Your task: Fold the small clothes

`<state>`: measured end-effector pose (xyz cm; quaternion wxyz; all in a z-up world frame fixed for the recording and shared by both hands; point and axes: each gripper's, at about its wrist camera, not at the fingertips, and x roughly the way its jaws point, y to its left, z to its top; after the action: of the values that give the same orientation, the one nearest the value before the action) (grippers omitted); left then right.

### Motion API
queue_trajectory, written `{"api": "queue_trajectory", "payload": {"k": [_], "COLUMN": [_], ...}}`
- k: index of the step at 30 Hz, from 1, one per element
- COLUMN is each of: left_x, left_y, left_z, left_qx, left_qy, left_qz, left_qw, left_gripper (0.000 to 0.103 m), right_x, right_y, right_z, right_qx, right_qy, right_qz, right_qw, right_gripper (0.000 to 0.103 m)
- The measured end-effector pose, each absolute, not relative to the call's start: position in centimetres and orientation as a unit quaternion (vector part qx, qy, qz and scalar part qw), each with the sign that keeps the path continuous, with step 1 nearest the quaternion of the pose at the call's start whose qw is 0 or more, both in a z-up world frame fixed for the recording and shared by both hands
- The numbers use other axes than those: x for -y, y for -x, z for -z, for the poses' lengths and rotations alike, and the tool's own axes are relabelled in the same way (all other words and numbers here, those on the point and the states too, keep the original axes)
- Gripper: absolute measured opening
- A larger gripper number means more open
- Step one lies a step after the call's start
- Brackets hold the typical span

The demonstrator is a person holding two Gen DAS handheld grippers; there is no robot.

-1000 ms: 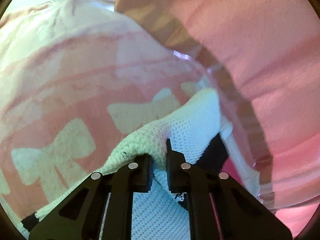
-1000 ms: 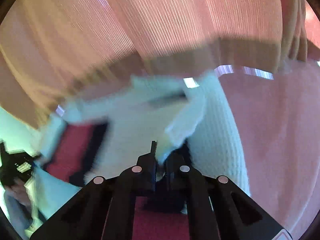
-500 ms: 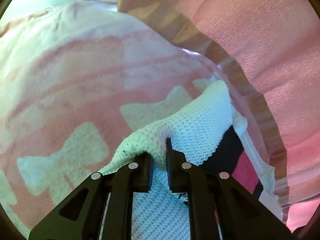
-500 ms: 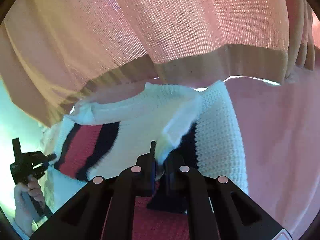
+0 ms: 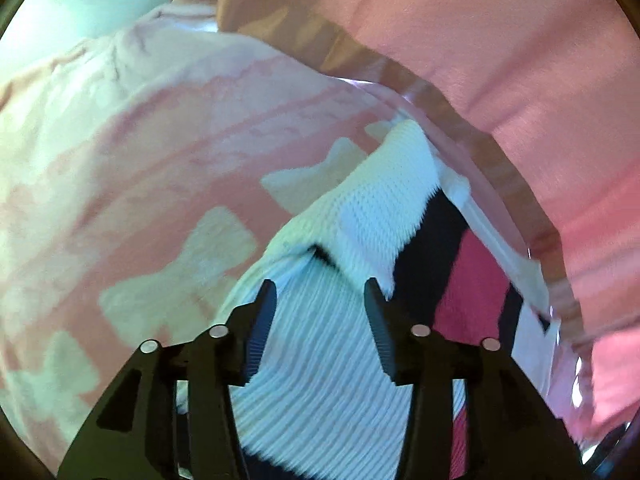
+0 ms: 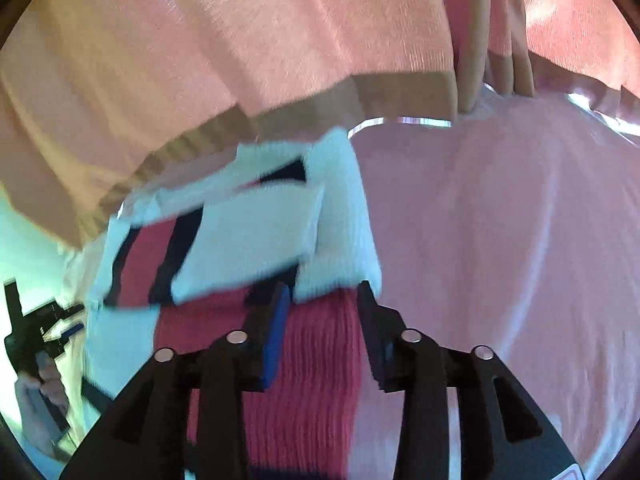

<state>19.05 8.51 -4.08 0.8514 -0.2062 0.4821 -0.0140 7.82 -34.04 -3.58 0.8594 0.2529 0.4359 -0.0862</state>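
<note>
A small white knit sweater (image 5: 372, 216) with red and black stripes lies folded on pink bedding. My left gripper (image 5: 320, 292) hovers over its white ribbed edge, jaws opening, and the pads no longer press the knit. In the right wrist view the same sweater (image 6: 256, 236) shows a white sleeve folded across its striped body. My right gripper (image 6: 322, 292) is over the red band with jaws opening, and the cloth lies under the gap with neither pad touching it. The left gripper (image 6: 40, 336) and the hand holding it appear at the far left of that view.
A pink blanket with pale bow shapes (image 5: 168, 160) spreads to the left. A pink ribbed cover with a tan hem (image 6: 280, 40) hangs close behind the sweater. A plain pink sheet (image 6: 500, 240) lies to the right.
Both grippers were shut on the sweater's white knit and have now let go, jaws spread apart. Both have pulled back a little, and the sweater has dropped flat.
</note>
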Motion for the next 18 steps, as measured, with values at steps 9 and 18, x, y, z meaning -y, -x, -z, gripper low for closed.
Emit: {"api": "queue_trajectory", "payload": {"k": [9, 18], "left_x": [-8.2, -7.3], "left_y": [-18.1, -23.9], "left_z": [3.7, 5.1], "left_qx": [-0.471, -0.453], "left_qy": [0.183, 0.192], "left_qz": [0.029, 0.0], "left_qw": [0.863, 0.87], "left_gripper": [0.049, 0.049], "right_x": [35.1, 38.5], "right_y": [-8.8, -13.3], "right_z": [5.4, 10.0], "right_qx": [-0.434, -0.433], "right_qy": [-0.282, -0.361], "right_qz": [0.098, 0.105], "right_qw": [0.85, 0.819], "right_gripper": [0.051, 0.057]}}
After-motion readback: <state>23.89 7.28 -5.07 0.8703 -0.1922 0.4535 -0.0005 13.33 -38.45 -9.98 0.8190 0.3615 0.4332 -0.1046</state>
